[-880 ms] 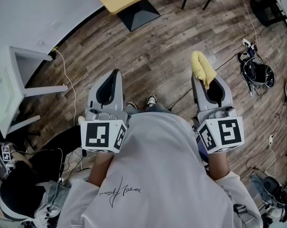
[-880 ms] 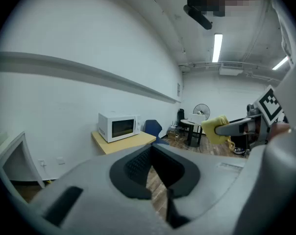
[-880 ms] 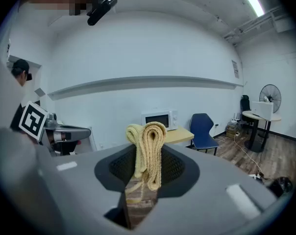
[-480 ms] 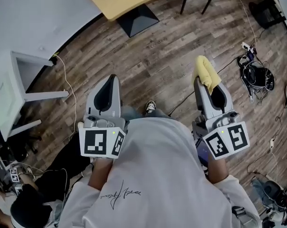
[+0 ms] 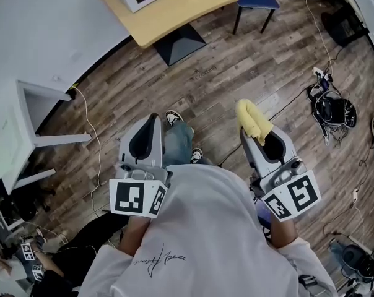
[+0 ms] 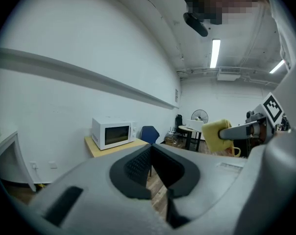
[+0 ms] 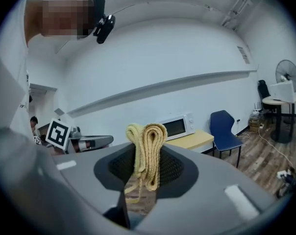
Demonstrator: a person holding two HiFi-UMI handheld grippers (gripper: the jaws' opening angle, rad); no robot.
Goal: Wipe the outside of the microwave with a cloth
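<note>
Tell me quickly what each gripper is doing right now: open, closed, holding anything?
Left gripper: closed, nothing between its jaws.
Right gripper: closed on a folded yellow cloth.

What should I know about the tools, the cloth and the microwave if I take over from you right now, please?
Right tool: shut on the folded yellow cloth.
Left tool: shut, empty.
The microwave stands on the wooden table by the wall, ahead across the floor; neither tool touches it.
Done: cloth in hand.
Left: walk up and wipe the microwave's outside.
</note>
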